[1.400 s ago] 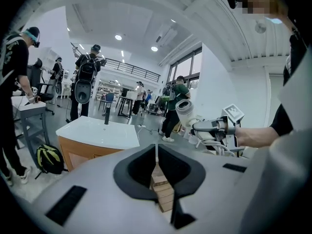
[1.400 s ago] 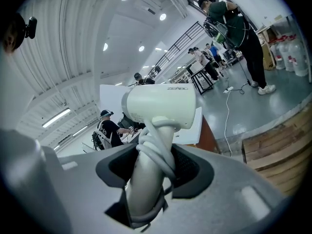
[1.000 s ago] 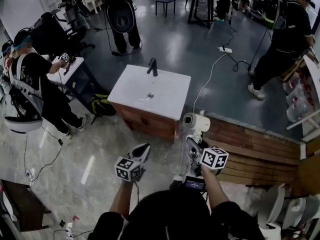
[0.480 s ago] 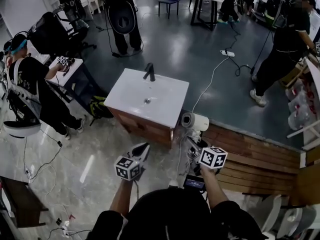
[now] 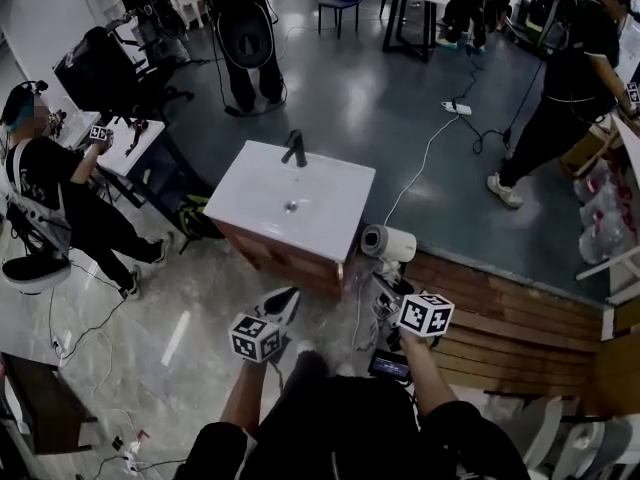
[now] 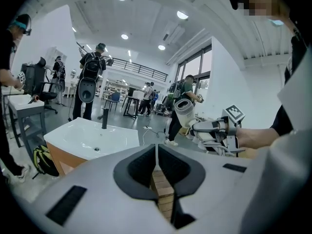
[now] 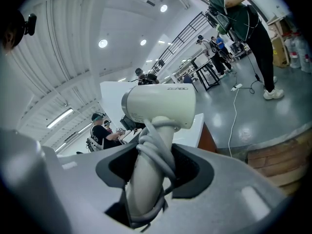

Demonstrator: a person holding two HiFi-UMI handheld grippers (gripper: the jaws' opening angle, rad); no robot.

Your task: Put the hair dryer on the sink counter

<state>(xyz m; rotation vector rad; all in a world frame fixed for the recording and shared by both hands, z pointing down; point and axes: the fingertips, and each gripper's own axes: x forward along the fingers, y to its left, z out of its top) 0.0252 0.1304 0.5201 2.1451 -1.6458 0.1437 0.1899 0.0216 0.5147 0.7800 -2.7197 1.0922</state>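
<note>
A white hair dryer [image 5: 387, 243] [image 7: 158, 106] [image 6: 186, 112] with its cord wound round the handle is held upright in my right gripper [image 5: 388, 298] [image 7: 148, 179], whose jaws are shut on the handle. It hangs just right of the white sink counter [image 5: 262, 183] [image 6: 78, 136] with a black faucet [image 5: 296, 148], off its near right corner. My left gripper [image 5: 283, 303] [image 6: 156, 152] is shut with nothing in it, held near the counter's front, over the floor.
The sink sits on a wooden cabinet [image 5: 285, 251]. A wooden platform [image 5: 500, 308] runs to the right. Several people stand around; one sits at a small table [image 5: 130, 143] on the left. A cable [image 5: 420, 158] trails on the grey floor behind the sink.
The view has shifted a little toward the sink; the hair dryer and both grippers keep their pose. The person at the left table has moved further left.
</note>
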